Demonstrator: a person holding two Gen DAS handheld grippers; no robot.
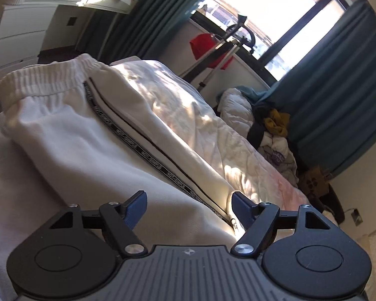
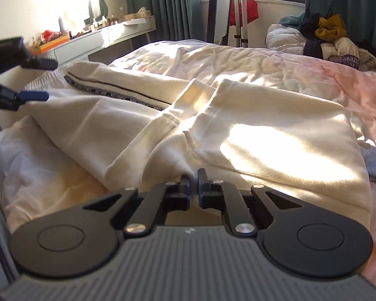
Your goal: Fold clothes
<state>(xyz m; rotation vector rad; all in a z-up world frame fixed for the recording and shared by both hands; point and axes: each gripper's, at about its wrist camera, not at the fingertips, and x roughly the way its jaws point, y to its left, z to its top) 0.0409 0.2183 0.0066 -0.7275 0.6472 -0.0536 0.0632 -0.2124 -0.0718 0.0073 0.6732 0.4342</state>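
White sweatpants (image 1: 75,138) with a black lettered side stripe (image 1: 137,148) lie on the bed (image 1: 188,105), with the elastic waistband (image 1: 50,80) at the far end. My left gripper (image 1: 189,197) hovers open over the trousers near the stripe, with nothing between its blue pads. In the right wrist view the sweatpants (image 2: 263,125) are folded over, the leg cuffs lying on top. My right gripper (image 2: 193,175) is shut at the near edge, a fold of the cloth running into its tips. The left gripper (image 2: 41,80) shows open at the far left, by the waistband.
A heap of clothes (image 2: 331,35) sits at the far right of the bed. Beyond the bed stand a tripod (image 2: 239,12) with a red item, teal curtains (image 1: 338,87) and a window. A cluttered desk (image 2: 107,35) and a white dresser (image 1: 20,32) stand to the left.
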